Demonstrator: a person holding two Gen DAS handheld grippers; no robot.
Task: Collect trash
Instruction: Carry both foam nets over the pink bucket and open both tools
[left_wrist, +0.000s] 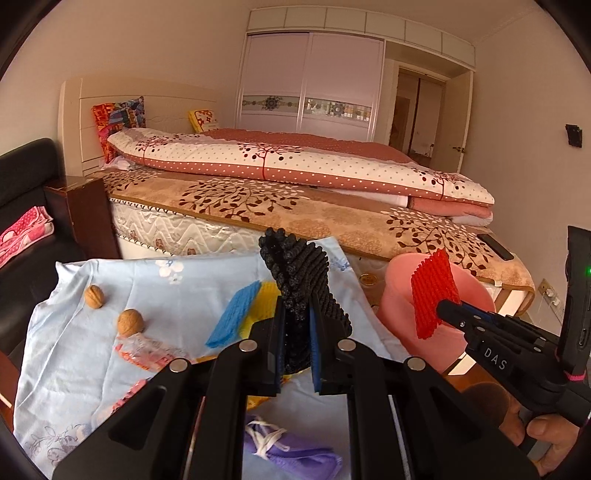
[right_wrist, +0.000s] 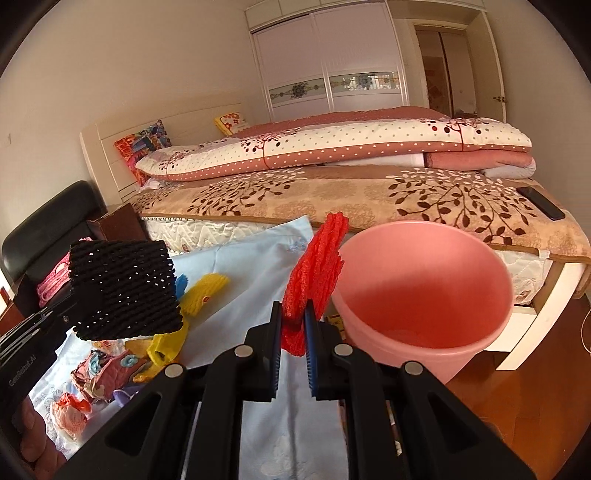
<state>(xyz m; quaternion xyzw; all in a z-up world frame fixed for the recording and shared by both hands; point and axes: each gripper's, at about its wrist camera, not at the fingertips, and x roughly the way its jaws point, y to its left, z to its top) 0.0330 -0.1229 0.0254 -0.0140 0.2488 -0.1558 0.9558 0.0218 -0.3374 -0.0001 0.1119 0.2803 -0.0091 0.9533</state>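
Observation:
My left gripper (left_wrist: 295, 325) is shut on a black foam net (left_wrist: 295, 280) and holds it up above the light blue cloth (left_wrist: 177, 288); the net also shows in the right wrist view (right_wrist: 122, 288). My right gripper (right_wrist: 293, 325) is shut on a red foam net (right_wrist: 314, 269), held just left of the pink bucket (right_wrist: 424, 288). In the left wrist view the red net (left_wrist: 434, 291) hangs in front of the bucket (left_wrist: 399, 295). Blue (left_wrist: 236, 314) and yellow (left_wrist: 266, 299) foam nets lie on the cloth.
Two walnuts (left_wrist: 94, 295) (left_wrist: 129, 322), plastic wrappers (left_wrist: 147, 350) and a purple cloth item (left_wrist: 291, 454) lie on the blue cloth. A bed (right_wrist: 369, 195) with folded quilts stands behind, a phone (right_wrist: 541, 206) on its corner. A black chair (left_wrist: 26, 184) is at left.

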